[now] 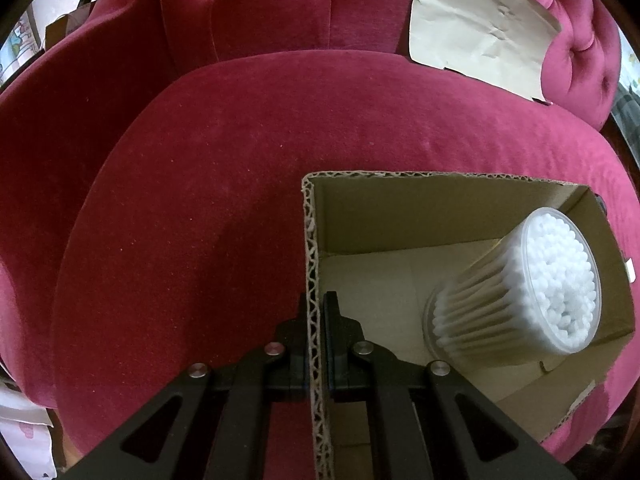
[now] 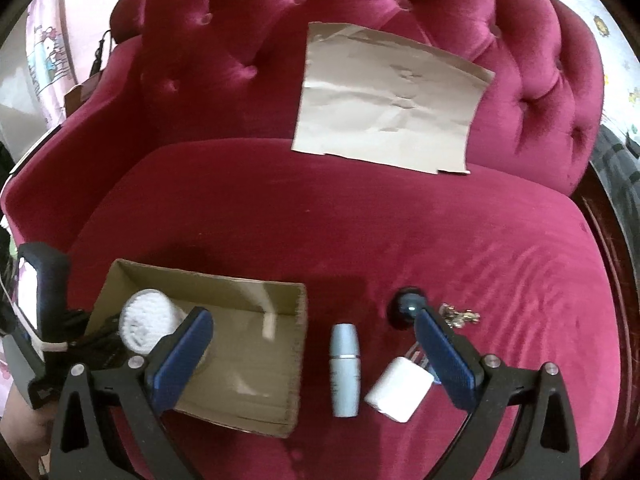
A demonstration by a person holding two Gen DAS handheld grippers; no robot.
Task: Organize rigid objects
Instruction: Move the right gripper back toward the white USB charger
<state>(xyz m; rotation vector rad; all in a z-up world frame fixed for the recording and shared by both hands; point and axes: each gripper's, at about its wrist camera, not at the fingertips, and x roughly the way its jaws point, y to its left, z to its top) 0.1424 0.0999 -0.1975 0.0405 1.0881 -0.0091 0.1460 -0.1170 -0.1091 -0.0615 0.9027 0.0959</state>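
An open cardboard box (image 1: 400, 208) sits on the red sofa seat and holds a clear tub of cotton swabs (image 1: 532, 292), which lies tilted. My left gripper (image 1: 317, 312) is shut on the box's left wall. In the right wrist view the box (image 2: 256, 312) is at the lower left with the swab tub (image 2: 148, 320) inside. My right gripper (image 2: 312, 340) is open and empty above the seat. Between its fingers lie a light blue tube (image 2: 344, 368) and a white rectangular case (image 2: 400, 394). A dark round object (image 2: 408, 306) and a small metal trinket (image 2: 460, 314) lie beyond the right finger.
A creased sheet of brown paper (image 2: 388, 96) leans against the tufted sofa back (image 2: 240, 40). The left gripper's body (image 2: 44, 320) shows at the left edge of the right wrist view. The sofa's wooden frame (image 2: 616, 248) runs along the right.
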